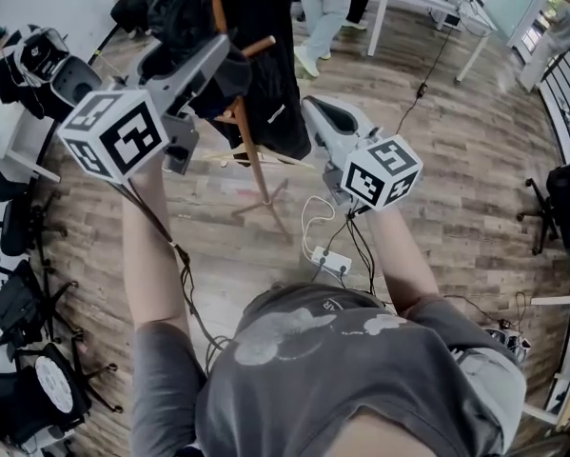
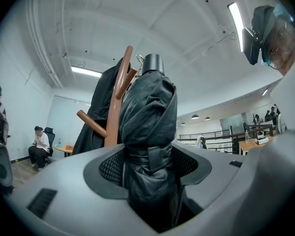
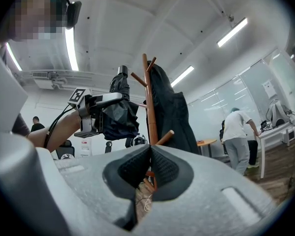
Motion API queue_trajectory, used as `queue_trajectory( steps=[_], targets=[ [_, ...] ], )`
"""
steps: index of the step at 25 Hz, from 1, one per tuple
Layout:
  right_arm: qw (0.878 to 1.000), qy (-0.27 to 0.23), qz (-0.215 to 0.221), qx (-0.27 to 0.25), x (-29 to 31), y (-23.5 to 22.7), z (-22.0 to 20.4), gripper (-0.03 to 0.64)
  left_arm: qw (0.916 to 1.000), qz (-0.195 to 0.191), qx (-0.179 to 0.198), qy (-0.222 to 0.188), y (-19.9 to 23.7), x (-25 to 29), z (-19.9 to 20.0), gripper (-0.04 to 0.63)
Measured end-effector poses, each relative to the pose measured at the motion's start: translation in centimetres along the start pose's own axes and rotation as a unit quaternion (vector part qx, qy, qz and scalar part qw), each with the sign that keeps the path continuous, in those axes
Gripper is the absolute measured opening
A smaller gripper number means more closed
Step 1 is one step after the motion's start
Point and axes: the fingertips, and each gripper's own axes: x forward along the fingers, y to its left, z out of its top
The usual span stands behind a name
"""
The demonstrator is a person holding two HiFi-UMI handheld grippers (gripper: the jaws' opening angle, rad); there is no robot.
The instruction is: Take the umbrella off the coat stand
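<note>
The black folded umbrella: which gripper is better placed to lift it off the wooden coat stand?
Left: the left gripper clamps the black folded umbrella; the right gripper is shut, empty.

**Left gripper (image 2: 149,170) closed on the umbrella (image 2: 147,107), right gripper (image 3: 149,154) closed on nothing**

Both bare forearms are stretched forward from the body, the left arm (image 1: 153,255) beside the right arm (image 1: 399,255). The left gripper is held about level, and its jaws are pressed on the two sides of the folded umbrella. The right gripper is kept apart from the left one, and its jaws are brought together at the tips.
</note>
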Motion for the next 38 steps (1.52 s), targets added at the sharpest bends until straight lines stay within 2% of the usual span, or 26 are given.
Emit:
queue_trajectory(
  steps=[8, 14, 25, 32, 38],
  targets=[
    [0.999, -0.002, 0.031, 0.009, -2.0, 0.6, 0.2, -0.002, 0.9994, 0.030, -0.016, -0.003, -3.2, -1.9, -1.1, 0.275],
    [0.998, -0.004, 0.062, 0.016, -5.2, 2.6, -1.5, -0.002, 0.9987, 0.043, -0.026, 0.002, -7.3, -4.1, -5.0, 0.275],
    [0.995, 0.011, 0.096, 0.030, -6.7, 2.9, -0.4, -0.002, 0.9951, 0.077, -0.060, 0.012, -10.0, -5.3, -6.7, 0.275],
    [0.990, 0.016, 0.134, 0.046, -14.0, 3.9, -1.7, -0.002, 0.9916, 0.112, -0.065, 0.007, -17.7, -7.8, -10.0, 0.275],
    [0.983, 0.032, 0.172, 0.055, -17.8, 5.8, -2.2, -0.002, 0.9819, 0.162, -0.098, 0.006, -22.6, -11.3, -12.8, 0.274]
  ],
)
